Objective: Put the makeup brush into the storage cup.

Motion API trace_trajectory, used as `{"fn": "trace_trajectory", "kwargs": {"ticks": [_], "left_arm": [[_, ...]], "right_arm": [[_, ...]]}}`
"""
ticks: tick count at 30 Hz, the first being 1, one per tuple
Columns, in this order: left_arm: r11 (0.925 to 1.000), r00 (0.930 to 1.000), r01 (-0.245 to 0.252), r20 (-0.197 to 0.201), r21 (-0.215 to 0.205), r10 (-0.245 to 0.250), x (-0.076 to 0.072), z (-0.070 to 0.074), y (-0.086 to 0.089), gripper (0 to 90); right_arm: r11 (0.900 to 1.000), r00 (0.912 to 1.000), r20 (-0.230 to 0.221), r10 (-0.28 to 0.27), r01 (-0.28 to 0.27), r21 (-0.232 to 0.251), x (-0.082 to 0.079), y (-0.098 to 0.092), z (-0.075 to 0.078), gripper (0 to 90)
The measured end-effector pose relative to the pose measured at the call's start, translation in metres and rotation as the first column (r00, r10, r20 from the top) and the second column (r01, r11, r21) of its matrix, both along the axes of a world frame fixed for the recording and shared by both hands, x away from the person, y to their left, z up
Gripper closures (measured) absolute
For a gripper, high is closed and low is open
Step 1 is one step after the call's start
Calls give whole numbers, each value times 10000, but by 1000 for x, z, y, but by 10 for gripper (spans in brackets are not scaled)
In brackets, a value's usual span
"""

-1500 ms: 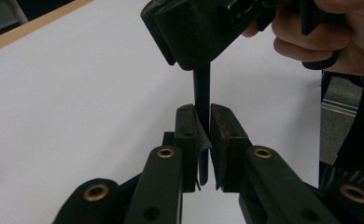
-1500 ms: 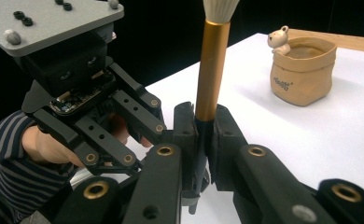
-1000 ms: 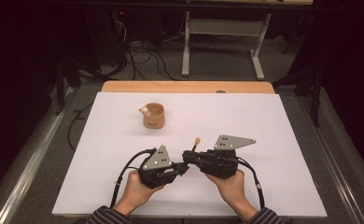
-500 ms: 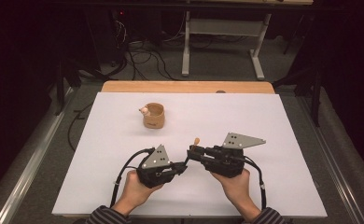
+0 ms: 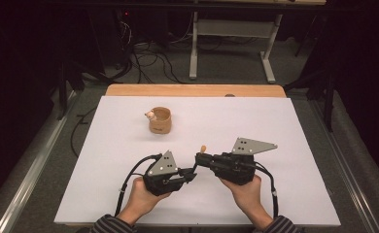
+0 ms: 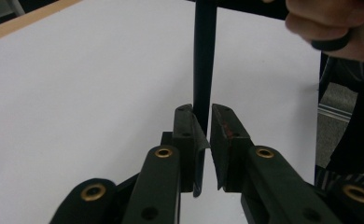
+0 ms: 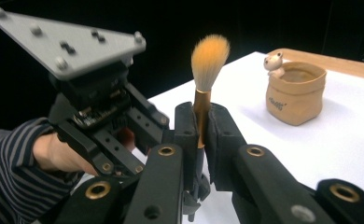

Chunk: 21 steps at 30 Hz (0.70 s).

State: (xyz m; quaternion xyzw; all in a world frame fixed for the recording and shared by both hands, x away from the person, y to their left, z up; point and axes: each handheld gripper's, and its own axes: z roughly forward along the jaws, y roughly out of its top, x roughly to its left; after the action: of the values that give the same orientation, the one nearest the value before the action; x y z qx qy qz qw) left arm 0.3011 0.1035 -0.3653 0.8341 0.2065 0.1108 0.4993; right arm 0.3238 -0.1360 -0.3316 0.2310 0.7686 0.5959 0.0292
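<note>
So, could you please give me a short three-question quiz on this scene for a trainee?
1. Which gripper clamps the orange-bristled, copper-ferruled, black-handled brush?
2. True or false: the brush stands inside the tan bag-shaped cup.
3. What sits on the cup's rim: A a spoon, B a small white animal figurine, C a lid?
Key: 1 the right gripper, whose jaws have just been closing on the brush's ferrule; 2 false; 3 B.
</note>
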Motion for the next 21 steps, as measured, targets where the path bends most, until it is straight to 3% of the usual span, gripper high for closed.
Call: {"fn": "trace_trajectory", "kwargs": {"ticks": [9,21], "left_arm": [[9988,10000,-28,35,-499,30,1,12,0,777],[9988,9998,-90,-159,-482,82,4,14,0,830]], "right_arm": [[9992,9997,-39,253,-254,-296,0,8,-3,860],[9991,9995,-102,289,-292,-320,0,7,-3,852]]}}
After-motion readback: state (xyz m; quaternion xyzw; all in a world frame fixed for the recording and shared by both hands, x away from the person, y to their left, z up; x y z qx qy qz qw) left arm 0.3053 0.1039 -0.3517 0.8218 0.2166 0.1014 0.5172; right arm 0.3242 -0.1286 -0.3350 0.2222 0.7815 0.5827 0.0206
